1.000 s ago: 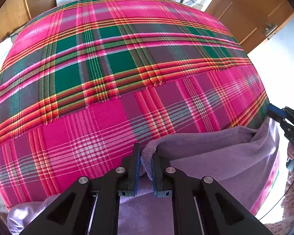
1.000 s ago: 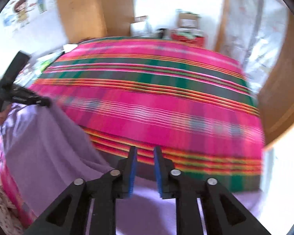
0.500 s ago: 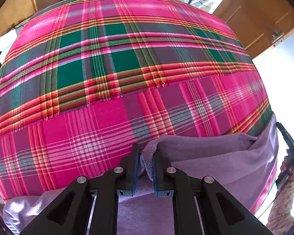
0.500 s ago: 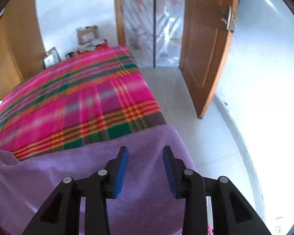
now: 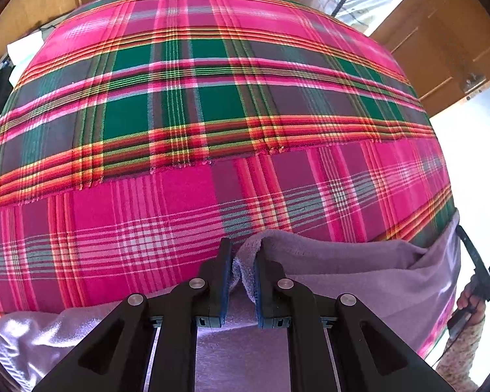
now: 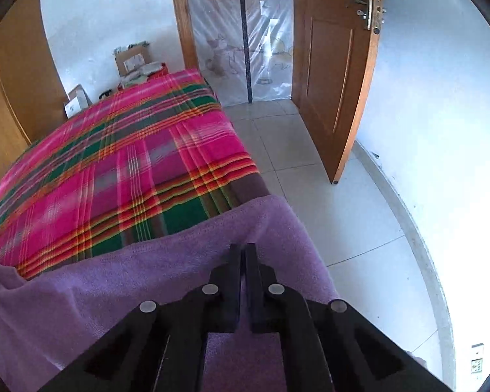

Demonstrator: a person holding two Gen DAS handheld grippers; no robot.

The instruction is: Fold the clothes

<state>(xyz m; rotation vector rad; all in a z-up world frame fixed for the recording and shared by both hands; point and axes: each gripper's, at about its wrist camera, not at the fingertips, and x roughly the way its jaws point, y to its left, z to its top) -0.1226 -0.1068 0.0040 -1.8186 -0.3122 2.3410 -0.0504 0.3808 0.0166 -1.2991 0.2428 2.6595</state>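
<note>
A purple fleece cloth (image 5: pixel 359 271) lies across the near end of a bed and hangs over its right corner (image 6: pixel 186 261). My left gripper (image 5: pixel 243 254) is shut on a bunched fold of the cloth's upper hem, which bulges up between the blue pads. My right gripper (image 6: pixel 243 250) is shut, its tips pressed down into the cloth near the right corner by the bed's edge. In the left wrist view the right gripper (image 5: pixel 473 261) shows at the far right, held by a hand (image 5: pixel 470 300) in a patterned sleeve.
The bed wears a pink, green and orange plaid cover (image 5: pixel 212 114) with a raw seam across its middle. Boxes and papers (image 6: pixel 134 62) stand beyond the far end. To the right are tiled floor (image 6: pixel 310 170), an open wooden door (image 6: pixel 336 75) and a plastic curtain (image 6: pixel 245 32).
My right gripper swung to the cloth's right corner, opened wide, then shut there. The left gripper kept its hold and rolled slightly.
</note>
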